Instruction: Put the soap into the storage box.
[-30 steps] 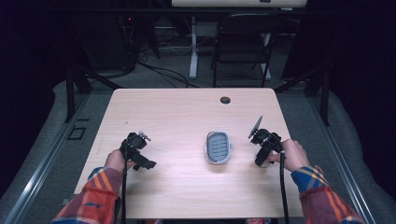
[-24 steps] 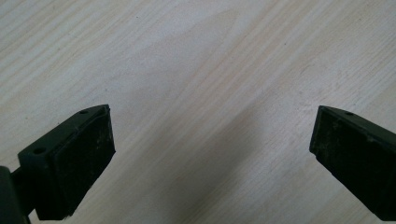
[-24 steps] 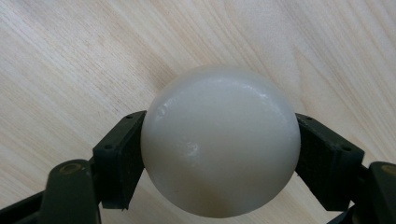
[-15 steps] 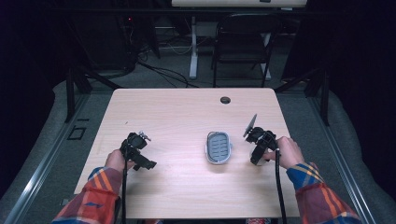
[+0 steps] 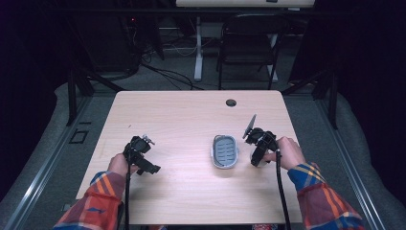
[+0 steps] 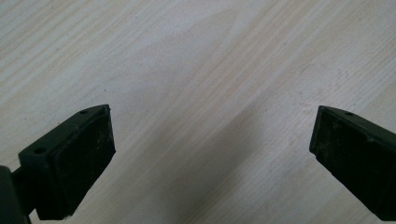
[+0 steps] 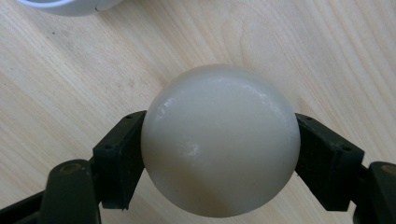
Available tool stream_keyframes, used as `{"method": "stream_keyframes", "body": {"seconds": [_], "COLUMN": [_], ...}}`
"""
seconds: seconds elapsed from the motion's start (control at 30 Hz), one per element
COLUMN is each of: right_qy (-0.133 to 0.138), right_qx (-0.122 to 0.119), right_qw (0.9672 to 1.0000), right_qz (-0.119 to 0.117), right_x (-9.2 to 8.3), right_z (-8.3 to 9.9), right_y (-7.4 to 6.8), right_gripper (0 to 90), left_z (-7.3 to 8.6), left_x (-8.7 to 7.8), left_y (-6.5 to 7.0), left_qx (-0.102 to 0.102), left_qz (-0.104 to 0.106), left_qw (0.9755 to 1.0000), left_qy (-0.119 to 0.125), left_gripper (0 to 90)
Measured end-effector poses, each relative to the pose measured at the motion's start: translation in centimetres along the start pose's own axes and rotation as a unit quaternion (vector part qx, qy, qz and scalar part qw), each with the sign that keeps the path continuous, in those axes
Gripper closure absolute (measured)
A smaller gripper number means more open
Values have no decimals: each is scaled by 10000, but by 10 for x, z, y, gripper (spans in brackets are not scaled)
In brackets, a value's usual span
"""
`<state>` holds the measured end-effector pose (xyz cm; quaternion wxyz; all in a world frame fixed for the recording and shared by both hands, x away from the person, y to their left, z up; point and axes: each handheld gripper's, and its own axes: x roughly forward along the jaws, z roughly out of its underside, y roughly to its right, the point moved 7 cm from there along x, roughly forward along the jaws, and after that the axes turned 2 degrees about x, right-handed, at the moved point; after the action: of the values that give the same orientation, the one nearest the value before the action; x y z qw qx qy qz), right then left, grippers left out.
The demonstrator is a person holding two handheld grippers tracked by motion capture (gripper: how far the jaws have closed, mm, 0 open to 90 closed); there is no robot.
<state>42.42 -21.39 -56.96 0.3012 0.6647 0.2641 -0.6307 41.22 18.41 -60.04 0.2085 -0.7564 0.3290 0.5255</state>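
Right tongs [image 7: 219, 154] clamped on smooth white ball [image 7: 219, 140], just right of grey-ribbed oval dish [image 5: 225, 152] at table [image 5: 191, 115] centre. Left tongs [image 6: 210, 154] apart, empty, well left of dish. Risk: round ball squirting from pads if squeeze slackens, rolling off table.

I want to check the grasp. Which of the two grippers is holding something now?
The right gripper: its jaws press on both sides of a whitish ball, beside the soap dish. The left gripper stands open over bare table.
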Motion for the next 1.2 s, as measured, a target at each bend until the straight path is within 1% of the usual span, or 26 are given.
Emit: {"method": "stream_keyframes", "body": {"seconds": [0.07, 0.13, 0.2, 0.27, 0.33, 0.37, 0.47, 0.5, 0.6, 0.63, 0.7, 0.77, 0.8, 0.87, 0.97, 1.07, 1.1, 1.17, 1.2], "right_qy": [117, -2, 67, 47, 137, 70, 127, 108, 139, 112, 98, 154, 95, 135, 121, 168, 225, 177, 229], "right_qx": [64, -37, -16, -60, -20, -102, -85, -123, -77, -133, -130, -109, -167, -143, -198, -181, -172, -212, -198], "right_qw": [9999, 10000, 10000, 10000, 9999, 9999, 9998, 9998, 9998, 9998, 9998, 9998, 9997, 9997, 9996, 9995, 9995, 9994, 9994], "right_qz": [-6, 35, 27, 48, 37, 88, 82, 109, 84, 114, 121, 117, 142, 139, 167, 179, 171, 194, 170], "right_x": [0, -3, -4, -6, -7, -9, -11, -11, -12, -13, -15, -16, -18, -19, -24, -26, -26, -29, -30], "right_z": [-3, -4, -7, -8, -10, -10, -13, -13, -15, -16, -17, -18, -19, -20, -23, -25, -26, -28, -30], "right_y": [-2, -1, -1, -1, -2, -1, -2, -2, -3, -2, -2, -2, -1, -2, -1, -1, -1, -1, -2], "right_gripper": [238, 238, 238, 238, 238, 238, 238, 238, 238, 238, 238, 238, 238, 238, 238, 238, 238, 238, 238], "left_z": [0, 0, 0, 0, 0, 0, 0, 0, 0, 0, 0, 0, 0, 0, 0, 0, 0, 0, 0], "left_x": [0, 0, 0, 0, 0, 0, 0, 0, 0, 0, 0, 0, -1, -1, -1, -1, -1, -1, -1], "left_y": [0, 0, 0, 0, 0, 0, 0, 0, 0, 0, 0, 0, 0, 0, 0, 0, 0, 0, 0], "left_qx": [3, 3, 5, 2, 4, 4, 8, 9, 11, 10, 13, 12, 14, 2, 3, 5, 5, 4, 7], "left_qz": [-3, -2, -3, 0, -3, -3, -3, -3, -6, -6, -6, -7, -15, -24, -24, -23, -21, -22, -23], "left_qw": [10000, 10000, 10000, 10000, 10000, 10000, 10000, 10000, 10000, 10000, 10000, 10000, 10000, 10000, 10000, 10000, 10000, 10000, 10000], "left_qy": [-2, 6, 10, 7, 13, 13, 10, 8, 8, 9, 8, 17, 21, 43, 36, 39, 38, 39, 39], "left_gripper": [0, 0, 0, 0, 0, 0, 0, 0, 0, 0, 0, 0, 0, 0, 0, 0, 0, 0, 0]}}
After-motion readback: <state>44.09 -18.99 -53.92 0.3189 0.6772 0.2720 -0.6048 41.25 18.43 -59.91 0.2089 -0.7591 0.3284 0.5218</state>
